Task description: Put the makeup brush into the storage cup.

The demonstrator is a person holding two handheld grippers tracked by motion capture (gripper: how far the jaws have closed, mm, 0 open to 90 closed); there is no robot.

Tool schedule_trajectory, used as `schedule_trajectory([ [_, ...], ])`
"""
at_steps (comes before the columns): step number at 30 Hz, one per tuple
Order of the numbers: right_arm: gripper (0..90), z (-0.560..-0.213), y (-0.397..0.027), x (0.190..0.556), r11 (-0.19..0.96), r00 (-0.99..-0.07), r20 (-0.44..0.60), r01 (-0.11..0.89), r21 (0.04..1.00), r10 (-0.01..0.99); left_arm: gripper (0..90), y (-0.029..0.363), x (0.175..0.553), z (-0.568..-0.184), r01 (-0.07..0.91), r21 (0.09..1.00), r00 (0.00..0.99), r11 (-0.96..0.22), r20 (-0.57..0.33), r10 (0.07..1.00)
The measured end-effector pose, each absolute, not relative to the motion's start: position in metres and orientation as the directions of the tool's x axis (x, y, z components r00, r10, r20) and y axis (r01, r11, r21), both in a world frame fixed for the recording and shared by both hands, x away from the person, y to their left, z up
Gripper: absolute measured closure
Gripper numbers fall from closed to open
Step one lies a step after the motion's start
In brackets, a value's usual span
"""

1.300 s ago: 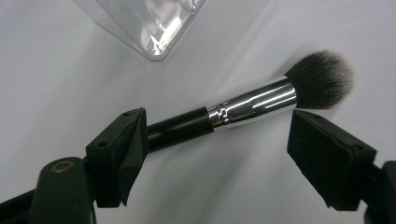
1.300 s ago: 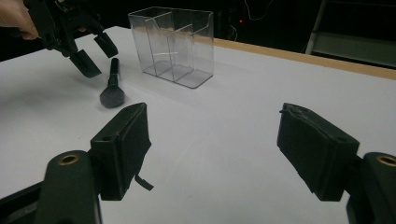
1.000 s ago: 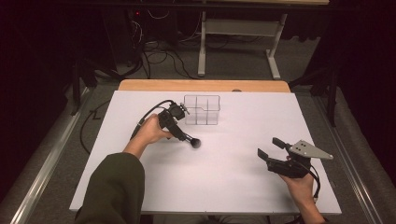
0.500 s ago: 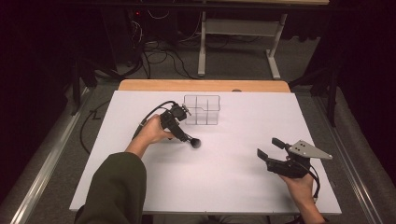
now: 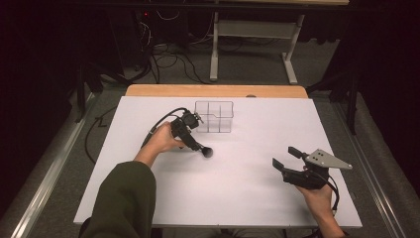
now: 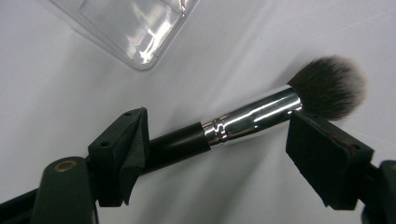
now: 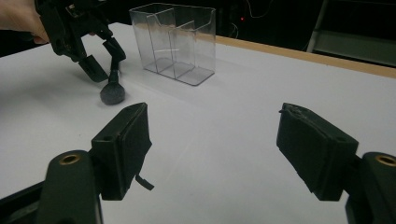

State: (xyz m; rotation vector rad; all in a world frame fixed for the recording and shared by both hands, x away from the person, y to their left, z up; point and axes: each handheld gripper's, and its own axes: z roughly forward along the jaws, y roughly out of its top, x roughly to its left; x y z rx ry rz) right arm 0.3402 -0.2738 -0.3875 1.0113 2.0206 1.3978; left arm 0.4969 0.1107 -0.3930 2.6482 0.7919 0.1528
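Item: makeup brush [image 6: 252, 116], lying on the white counter [image 5: 247, 198] just in front of the clear compartment organizer [image 5: 214, 117]. Black handle, chrome ferrule, soft dark bristle head.

Handling: likely light and stiff; ferrule looks slippery and round, may roll. Best hold: black handle.

Left tool [image 6: 233, 154]: jaws spread, straddling the brush lengthwise, not clamped. Right tool [image 7: 229, 154]: released, holding nothing, well apart.

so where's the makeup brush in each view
High view: the makeup brush lies left of centre on the white table, at the left gripper, head pointing to the near right.
Left gripper view: it runs across the middle, between the open jaws, head at upper right.
Right gripper view: far upper left, under the left gripper.
Shared landmark: the clear organiser, beside the brush.
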Motion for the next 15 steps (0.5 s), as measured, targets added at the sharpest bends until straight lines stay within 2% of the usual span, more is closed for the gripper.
schedule_trajectory([
  [15, 27.7, -0.3874, -0.2739, 0.3404, 0.212, -0.614, 0.014, 0.293, 0.932, 0.789, 22.6, 0.1103, 0.4946, -0.3954, 0.500, 0.362, 0.846, -0.786, -0.013, 0.532],
])
